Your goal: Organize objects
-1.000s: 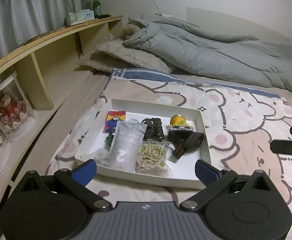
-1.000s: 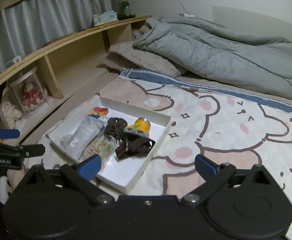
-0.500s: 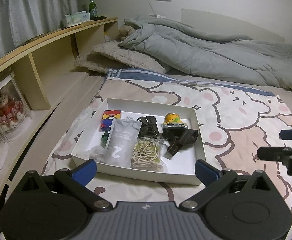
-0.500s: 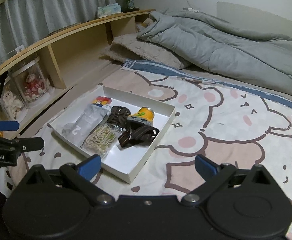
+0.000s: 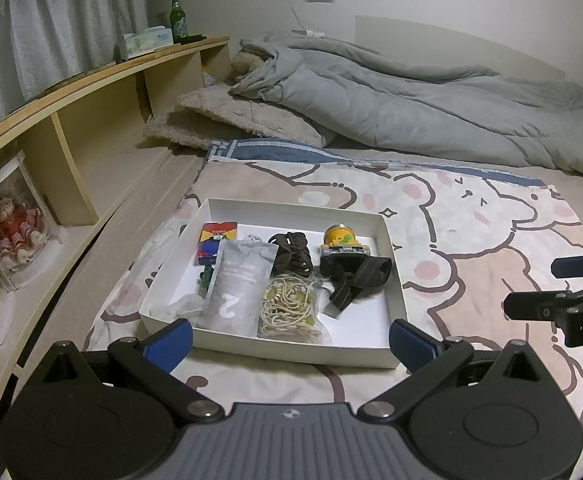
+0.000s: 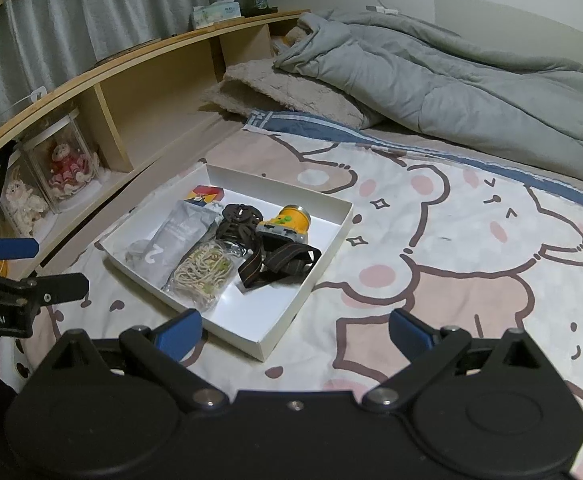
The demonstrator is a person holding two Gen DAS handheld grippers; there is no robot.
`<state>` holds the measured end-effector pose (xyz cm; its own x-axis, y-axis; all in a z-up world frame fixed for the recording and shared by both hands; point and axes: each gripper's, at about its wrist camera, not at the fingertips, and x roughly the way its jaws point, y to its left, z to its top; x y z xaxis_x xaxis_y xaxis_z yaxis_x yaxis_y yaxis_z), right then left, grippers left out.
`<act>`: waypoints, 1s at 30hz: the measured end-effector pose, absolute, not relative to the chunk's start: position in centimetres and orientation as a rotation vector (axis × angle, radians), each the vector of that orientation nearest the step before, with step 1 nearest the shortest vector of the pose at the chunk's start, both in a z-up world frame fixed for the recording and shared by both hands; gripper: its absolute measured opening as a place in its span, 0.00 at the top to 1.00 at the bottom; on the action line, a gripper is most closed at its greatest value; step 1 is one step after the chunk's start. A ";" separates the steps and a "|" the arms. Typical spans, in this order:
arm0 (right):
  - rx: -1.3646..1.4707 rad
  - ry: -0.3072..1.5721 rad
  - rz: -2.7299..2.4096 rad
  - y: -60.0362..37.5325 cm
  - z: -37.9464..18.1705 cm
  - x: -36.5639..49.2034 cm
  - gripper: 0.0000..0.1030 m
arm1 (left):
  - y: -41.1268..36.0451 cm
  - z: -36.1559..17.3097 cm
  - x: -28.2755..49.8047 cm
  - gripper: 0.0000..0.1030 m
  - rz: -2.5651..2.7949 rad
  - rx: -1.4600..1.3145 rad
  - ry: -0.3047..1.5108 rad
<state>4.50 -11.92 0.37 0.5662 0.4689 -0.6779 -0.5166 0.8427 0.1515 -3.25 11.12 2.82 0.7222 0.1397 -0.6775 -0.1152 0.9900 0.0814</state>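
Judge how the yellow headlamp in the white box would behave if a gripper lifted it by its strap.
The headlamp would probably dangle and swing: its dark strap lies in loose folds, so looks floppy. The lamp body looks rigid and likely the heavier end. The strap may brush the bagged cord beside it.

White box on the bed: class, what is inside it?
The white box holds a grey pouch, corded beads, dark hair claw, yellow headlamp, colourful card; items beneath the pouch are mostly hidden.

One white tray (image 5: 394, 264), one headlamp (image 5: 341, 242), one grey pouch (image 5: 237, 284), one bead bag (image 5: 289, 304), one card pack (image 5: 216, 236).
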 end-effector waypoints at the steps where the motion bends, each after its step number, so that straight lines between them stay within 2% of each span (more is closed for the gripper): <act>1: -0.067 0.777 0.582 -11.9 0.4 4.5 0.02 | 11.1 2.8 -3.2 0.00 0.142 0.037 0.752; 30: -0.068 0.770 0.586 -11.9 0.6 4.4 0.02 | 11.2 2.6 -3.1 0.00 0.143 0.036 0.763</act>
<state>4.35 -11.94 0.56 0.5671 0.4741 -0.6735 -0.5225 0.8392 0.1508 -3.15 11.19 2.55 0.7134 0.1422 -0.6861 -0.1164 0.9896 0.0841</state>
